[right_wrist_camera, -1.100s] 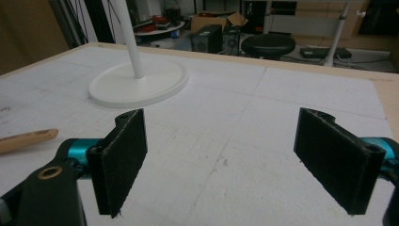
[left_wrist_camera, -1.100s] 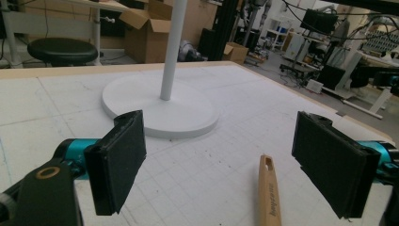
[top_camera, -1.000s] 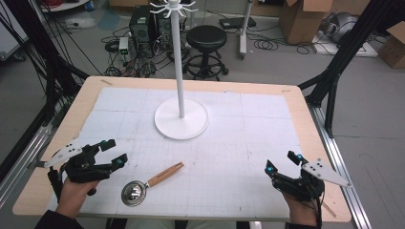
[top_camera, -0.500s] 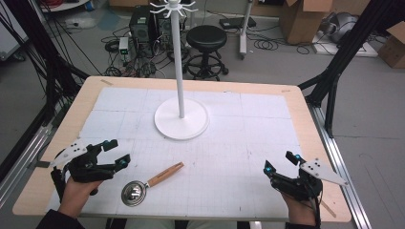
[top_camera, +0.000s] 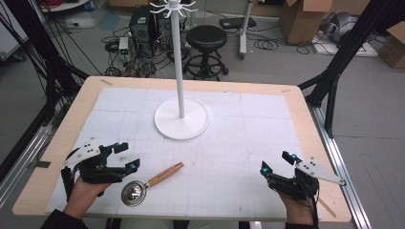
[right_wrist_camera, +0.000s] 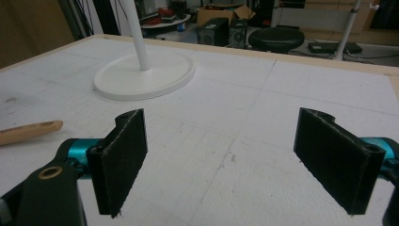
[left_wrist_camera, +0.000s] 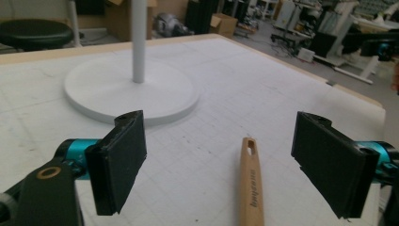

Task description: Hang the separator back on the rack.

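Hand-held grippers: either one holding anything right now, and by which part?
Nothing is held. The left hand-held gripper and the right hand-held gripper both stand open and empty; the wooden-handled scoop lies free on the table.

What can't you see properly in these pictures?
- Spoon bowl: in the left gripper view the bottom edge cuts it off, leaving the wooden handle.
- Handle lettering: left gripper view, too blurred to read.
- Stand top: cut off by the top edge in both gripper views.
- Person: high view, the bottom edge leaves just hands and forearms.
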Demonstrator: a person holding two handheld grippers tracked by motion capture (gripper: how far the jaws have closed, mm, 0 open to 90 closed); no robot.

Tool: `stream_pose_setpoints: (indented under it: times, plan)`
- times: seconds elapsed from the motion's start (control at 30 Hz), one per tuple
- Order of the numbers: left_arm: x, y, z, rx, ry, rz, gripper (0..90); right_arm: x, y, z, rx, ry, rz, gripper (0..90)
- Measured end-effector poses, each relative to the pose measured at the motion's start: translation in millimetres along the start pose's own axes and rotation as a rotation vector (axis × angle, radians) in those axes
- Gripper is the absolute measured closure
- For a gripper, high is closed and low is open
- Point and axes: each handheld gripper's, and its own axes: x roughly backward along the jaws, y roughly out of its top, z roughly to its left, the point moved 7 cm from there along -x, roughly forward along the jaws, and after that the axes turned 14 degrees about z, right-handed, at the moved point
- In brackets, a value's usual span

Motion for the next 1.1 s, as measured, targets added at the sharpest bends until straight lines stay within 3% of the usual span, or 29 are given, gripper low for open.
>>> stream_pose_setpoints:
  times: [0.23,0.33,0.43,0.63,0.77,0.9,1.1]
  plan:
    - [-38.2,-5.3,-19.8,-0.102,-0.001,0.172,23.4,-1.6,-0.9,-1.6,-0.001,0.01,0.003,16.8]
    - [-51.0,-7.9,-26.4,-0.145,-0.003,0.218,27.6,-2.7,-1.1,-0.6,0.004,0.012,0.008,16.8]
    - [-60.7,-8.7,-30.6,-0.149,-0.021,0.251,27.6,-2.7,-1.2,0.9,0.008,0.016,0.009,16.8]
    - [-80.5,-10.1,-35.9,-0.112,-0.044,0.318,25.2,-2.6,-1.4,0.6,0.004,0.021,0.011,16.8]
    - [-93.1,-14.0,-34.0,-0.132,-0.003,0.396,23.3,-2.1,-1.9,0.5,-0.002,0.021,0.011,16.9]
    - [-101.7,-20.3,-35.1,-0.145,-0.003,0.469,28.7,-1.9,-2.1,-0.2,-0.005,0.02,0.011,16.9]
    - [-109.8,-22.9,-35.8,-0.146,0.018,0.525,35.9,-2.0,-1.9,-0.2,-0.004,0.021,0.01,16.9]
